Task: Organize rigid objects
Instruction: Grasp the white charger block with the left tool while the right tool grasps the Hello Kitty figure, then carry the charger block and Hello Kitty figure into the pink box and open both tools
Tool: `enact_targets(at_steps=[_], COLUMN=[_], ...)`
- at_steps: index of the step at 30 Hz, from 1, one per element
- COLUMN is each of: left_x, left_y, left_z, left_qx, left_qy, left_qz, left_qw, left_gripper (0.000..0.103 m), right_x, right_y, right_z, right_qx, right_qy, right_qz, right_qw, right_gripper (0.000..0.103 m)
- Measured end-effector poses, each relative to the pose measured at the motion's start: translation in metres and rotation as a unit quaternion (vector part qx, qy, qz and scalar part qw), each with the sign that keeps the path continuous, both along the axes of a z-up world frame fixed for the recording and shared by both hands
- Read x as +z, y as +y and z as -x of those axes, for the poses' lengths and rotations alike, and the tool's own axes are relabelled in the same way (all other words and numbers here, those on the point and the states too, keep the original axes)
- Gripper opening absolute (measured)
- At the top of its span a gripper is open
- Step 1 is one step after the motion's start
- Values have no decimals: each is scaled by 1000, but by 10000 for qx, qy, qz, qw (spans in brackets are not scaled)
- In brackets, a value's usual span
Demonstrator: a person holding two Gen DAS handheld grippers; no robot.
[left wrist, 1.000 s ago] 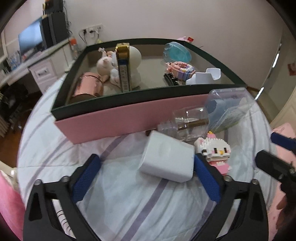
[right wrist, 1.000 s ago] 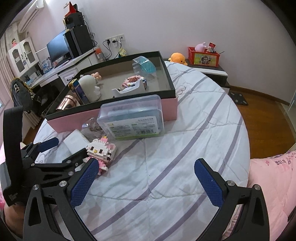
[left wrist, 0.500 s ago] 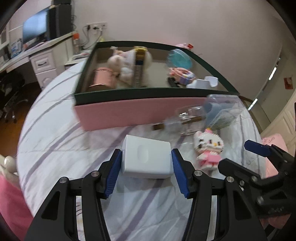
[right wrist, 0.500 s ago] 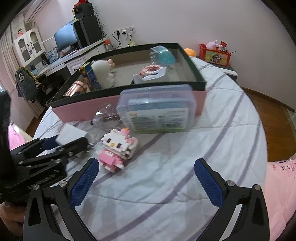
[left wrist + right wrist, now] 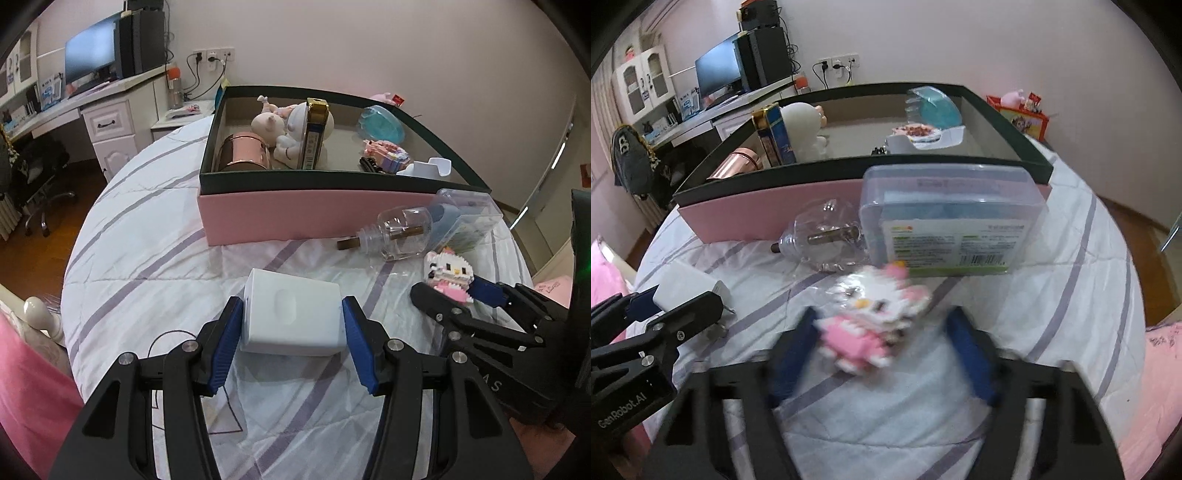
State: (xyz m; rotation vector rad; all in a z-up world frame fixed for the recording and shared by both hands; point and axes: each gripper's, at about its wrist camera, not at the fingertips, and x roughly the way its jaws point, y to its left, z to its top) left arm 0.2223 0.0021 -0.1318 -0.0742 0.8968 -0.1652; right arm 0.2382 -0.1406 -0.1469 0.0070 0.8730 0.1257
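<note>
My left gripper [image 5: 292, 326] is shut on a white rectangular box [image 5: 291, 295] that lies on the striped bedcover, a blue pad pressed against each side. To its right, the right gripper [image 5: 448, 291] reaches around a pink and white brick-built cat figure [image 5: 447, 267]. In the right wrist view that figure [image 5: 875, 306] sits between the blurred blue fingers of my right gripper [image 5: 882, 325]. Its jaws are closing, and a small gap still shows at the right pad. Behind both stands the pink storage box [image 5: 314, 218] with a dark green rim.
A clear glass bottle [image 5: 402, 232] and a clear plastic case [image 5: 945, 221] lie against the box's front wall. Inside the box are a copper tin [image 5: 242, 153], white figurines, an upright blue tin and a teal dish. A desk with a monitor [image 5: 90, 57] stands at the back left.
The left gripper moved in around the white box and closed on it. The right gripper moved left to the cat figure, and its fingers have drawn in from wide apart to either side of it.
</note>
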Motion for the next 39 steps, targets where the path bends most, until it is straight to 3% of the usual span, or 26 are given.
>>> enact_targets(at_steps=[5,9,26,32,39], left_x=[3,8,27,37,69], left_y=[0,2,-2,-4,-9], left_z=[3,8,18,18,4], left_qx=[18,49,29,2,-117], left_qy=[-29,-94,-272,-365,-729], left_qz=[0,1,-16,12,47], left_qw=[10000,9999,9996,9993,9973], left_gripper=[55,55,55,55,55], right_x=[3,9,27,44,77], right_y=[-13,-26,-34,-32,-28], right_z=[9,18,34,39,31], right_qx=[76,124,243,369,551], right_qy=[1,-4,-203,-338,-656], right_qz=[-283,-491,-829,-976,-1019], right_qw=[9996,9987,9961,9940,9911], right_gripper=[48,37,37,37,37])
